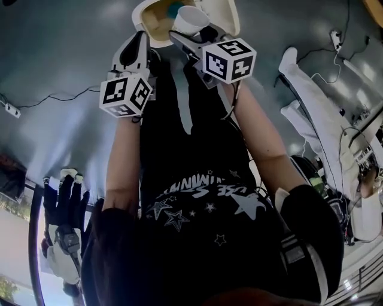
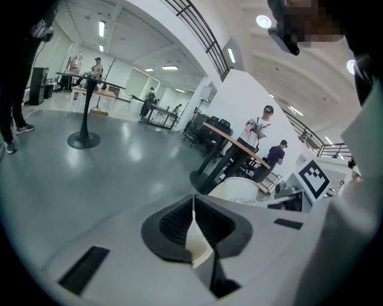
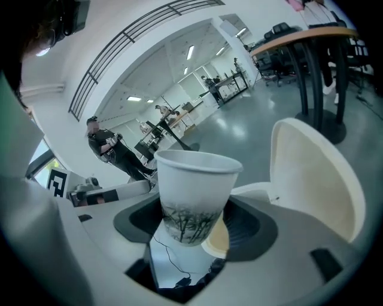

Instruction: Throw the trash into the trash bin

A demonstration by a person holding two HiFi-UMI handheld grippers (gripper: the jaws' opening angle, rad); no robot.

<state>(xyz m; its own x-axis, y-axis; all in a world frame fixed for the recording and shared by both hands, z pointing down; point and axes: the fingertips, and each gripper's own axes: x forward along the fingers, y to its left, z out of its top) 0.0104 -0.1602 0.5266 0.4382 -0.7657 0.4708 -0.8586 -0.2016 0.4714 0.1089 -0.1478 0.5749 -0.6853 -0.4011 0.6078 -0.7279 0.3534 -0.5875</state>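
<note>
Two claws are held up together at a cream-coloured round trash bin (image 1: 154,30), which is seen from above at the top of the head view, with grey polished floor (image 1: 60,60) around it. The left claw (image 1: 143,37) is set against the bin's left rim; in the left gripper view (image 2: 192,206) its jaws are closed flat on a thin cream edge that stands upright between the ribbed black pads (image 2: 173,224), with no gap visible on either side of it. The right claw (image 1: 185,36) is reached in from the bin's right side, and a white paper cup printed with dark trees (image 1: 192,19) is gripped in it over the bin's tan opening. In the right gripper view (image 3: 190,206) the cup (image 3: 194,191) is clamped near its base between the jaws, mouth upward and slightly tilted, and a curved cream wall of the bin (image 3: 311,173) is seen just beside the cup. The same cup (image 2: 239,189) is also visible from the left gripper view, beyond the bin edge held there. A small teal item (image 1: 175,9) is seen inside the bin, too small to identify. Nearer than the bin, a black shirt printed with stars (image 1: 197,203) fills the lower head view.
</note>
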